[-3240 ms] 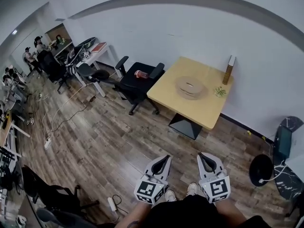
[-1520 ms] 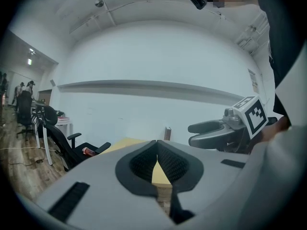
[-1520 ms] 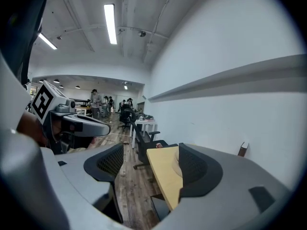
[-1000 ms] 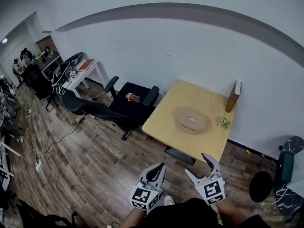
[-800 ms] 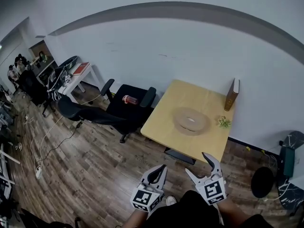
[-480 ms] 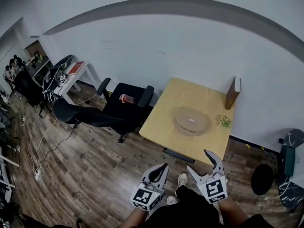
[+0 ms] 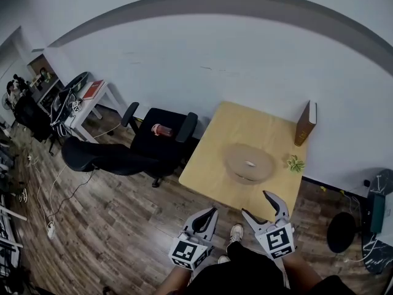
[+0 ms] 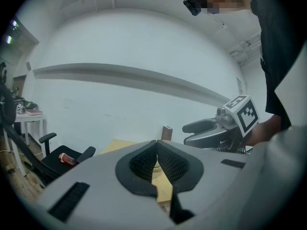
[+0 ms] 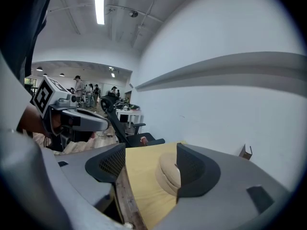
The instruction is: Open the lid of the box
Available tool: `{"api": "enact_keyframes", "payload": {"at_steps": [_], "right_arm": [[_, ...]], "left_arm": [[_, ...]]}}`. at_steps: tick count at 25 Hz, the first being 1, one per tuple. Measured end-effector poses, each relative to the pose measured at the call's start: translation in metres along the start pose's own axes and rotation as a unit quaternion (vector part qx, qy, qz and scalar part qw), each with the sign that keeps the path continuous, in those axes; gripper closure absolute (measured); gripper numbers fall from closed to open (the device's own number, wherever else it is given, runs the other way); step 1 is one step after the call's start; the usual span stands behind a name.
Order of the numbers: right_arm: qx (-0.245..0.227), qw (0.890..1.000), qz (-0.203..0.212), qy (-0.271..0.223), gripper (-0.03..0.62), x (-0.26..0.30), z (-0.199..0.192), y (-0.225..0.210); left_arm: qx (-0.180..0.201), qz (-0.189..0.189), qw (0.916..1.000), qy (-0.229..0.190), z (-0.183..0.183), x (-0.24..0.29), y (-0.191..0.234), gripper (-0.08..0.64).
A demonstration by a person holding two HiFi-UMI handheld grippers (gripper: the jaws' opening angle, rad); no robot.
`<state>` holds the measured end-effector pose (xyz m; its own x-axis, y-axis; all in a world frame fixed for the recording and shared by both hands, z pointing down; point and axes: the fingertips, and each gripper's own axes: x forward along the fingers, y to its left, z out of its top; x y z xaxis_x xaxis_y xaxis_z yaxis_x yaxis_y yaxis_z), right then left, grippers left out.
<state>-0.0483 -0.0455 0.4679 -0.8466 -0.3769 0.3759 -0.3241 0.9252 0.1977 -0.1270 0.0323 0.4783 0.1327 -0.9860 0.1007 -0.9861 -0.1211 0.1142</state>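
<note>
The box (image 7: 249, 163) is a round, flat, light-wood container with its lid on, in the middle of a pale wooden table (image 7: 224, 137). Both grippers hang in front of the table's near edge, short of the box. My left gripper (image 7: 212, 212) is shut with nothing in it; in the left gripper view its pads (image 8: 156, 150) meet. My right gripper (image 7: 256, 204) is open, its jaws closing slightly with nothing between them. The right gripper view shows the box (image 9: 168, 174) on the table beyond the gap of the right gripper (image 9: 151, 164).
A brown book (image 7: 305, 123) stands upright at the table's far right corner, with a small green plant (image 7: 295, 163) near it. A black office chair (image 7: 161, 145) holding a red bottle (image 7: 161, 129) stands left of the table. Another chair (image 7: 101, 155) and a white desk (image 7: 86, 100) lie farther left.
The table and box have come much nearer to both grippers. The right jaws stand wider apart than in the earliest frame. The left gripper stays shut.
</note>
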Motion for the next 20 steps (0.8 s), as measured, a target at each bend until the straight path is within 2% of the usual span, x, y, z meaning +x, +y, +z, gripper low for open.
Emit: {"api": "enact_keyframes", "payload": {"at_steps": [3, 8, 12, 16, 20], "right_arm": [[0.008, 1.0, 0.01, 0.009, 0.241, 0.018, -0.005, -0.013], [-0.054, 0.997, 0.023, 0.046, 0.239, 0.045, -0.015, -0.026], [-0.057, 0.995, 0.046, 0.063, 0.238, 0.068, -0.021, -0.037], [-0.038, 0.995, 0.062, 0.068, 0.238, 0.087, -0.027, -0.054], [-0.002, 0.995, 0.077, 0.066, 0.236, 0.102, -0.034, -0.071]], "left_arm": [[0.003, 0.001, 1.0, 0.003, 0.001, 0.019, 0.012, 0.541], [-0.007, 0.009, 0.9998, 0.016, 0.008, 0.051, 0.028, 0.541], [-0.004, 0.013, 0.9997, 0.019, 0.015, 0.077, 0.044, 0.541], [0.009, 0.002, 0.9999, 0.01, 0.019, 0.103, 0.051, 0.541], [0.006, 0.014, 0.9998, 0.012, 0.025, 0.121, 0.058, 0.541]]}}
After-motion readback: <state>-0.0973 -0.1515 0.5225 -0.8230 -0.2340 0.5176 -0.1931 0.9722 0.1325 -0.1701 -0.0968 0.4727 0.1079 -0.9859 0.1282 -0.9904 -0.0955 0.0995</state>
